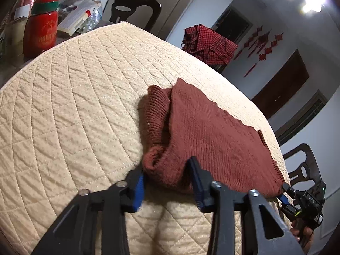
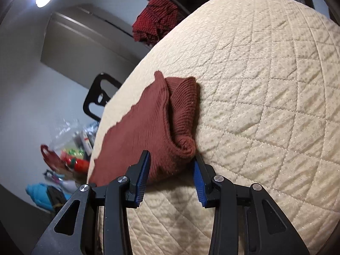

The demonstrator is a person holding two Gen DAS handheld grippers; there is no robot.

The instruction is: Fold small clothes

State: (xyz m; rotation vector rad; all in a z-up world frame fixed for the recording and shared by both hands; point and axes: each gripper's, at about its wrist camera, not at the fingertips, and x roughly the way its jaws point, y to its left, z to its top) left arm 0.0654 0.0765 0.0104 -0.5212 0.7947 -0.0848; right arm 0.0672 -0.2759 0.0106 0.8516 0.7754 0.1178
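A rust-brown knitted small garment (image 1: pixel 212 131) lies flat on the cream quilted table cover (image 1: pixel 74 106), ahead of both claws. The left gripper (image 1: pixel 167 182) straddles its near rolled corner, blue pads either side of the knit, jaws part open; whether the pads press the cloth I cannot tell. The right gripper (image 2: pixel 172 176) does the same at the other near corner, jaws at middling width, cloth between them but not visibly pinched. Taking both corners suggests lifting the near edge for a fold. Far beyond the left claw stands a red reindeer-lidded bottle (image 1: pixel 40 34) reading "CHRISTM…". A red checked cloth (image 1: pixel 208 42) hangs over a chair beyond.
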